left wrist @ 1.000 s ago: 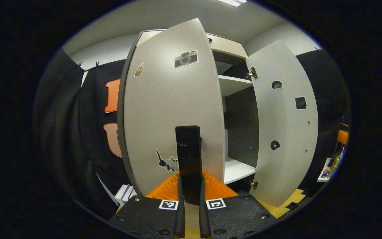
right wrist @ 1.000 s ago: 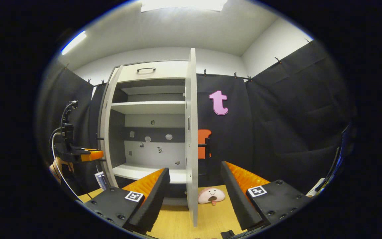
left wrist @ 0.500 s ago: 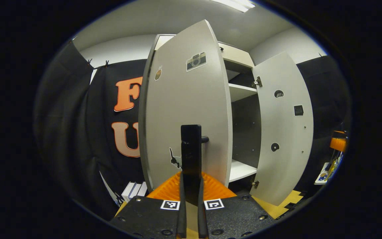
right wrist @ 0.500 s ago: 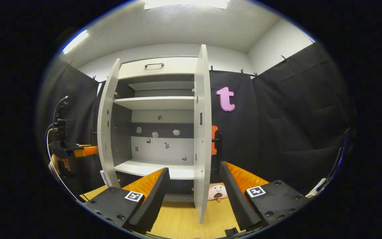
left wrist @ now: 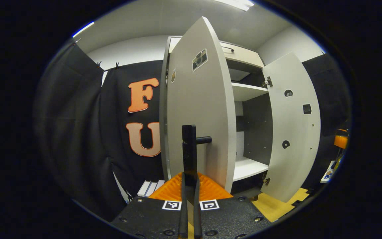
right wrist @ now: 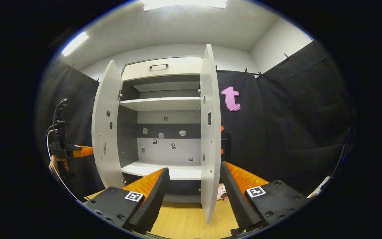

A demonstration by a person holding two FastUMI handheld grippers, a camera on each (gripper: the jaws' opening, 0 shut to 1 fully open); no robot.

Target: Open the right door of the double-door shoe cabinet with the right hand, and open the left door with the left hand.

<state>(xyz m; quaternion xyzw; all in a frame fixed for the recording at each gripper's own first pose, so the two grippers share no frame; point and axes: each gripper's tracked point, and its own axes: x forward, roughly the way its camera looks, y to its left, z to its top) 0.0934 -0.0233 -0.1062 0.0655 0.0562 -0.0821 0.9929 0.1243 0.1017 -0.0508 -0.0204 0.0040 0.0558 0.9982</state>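
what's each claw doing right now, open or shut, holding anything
Left claw: shut on the left door handle.
Right claw: open, holding nothing; the right door stands between its fingers, untouched.

No readable text, brand or number anywhere. Only signs: square black-and-white fiducial markers on each hand-held gripper, left (left wrist: 188, 186) and right (right wrist: 194, 181). Stickers on left door (left wrist: 199, 109) are pictures, camera sticker (left wrist: 199, 59) wordless; right door (left wrist: 293, 132) stickers too small to tell.
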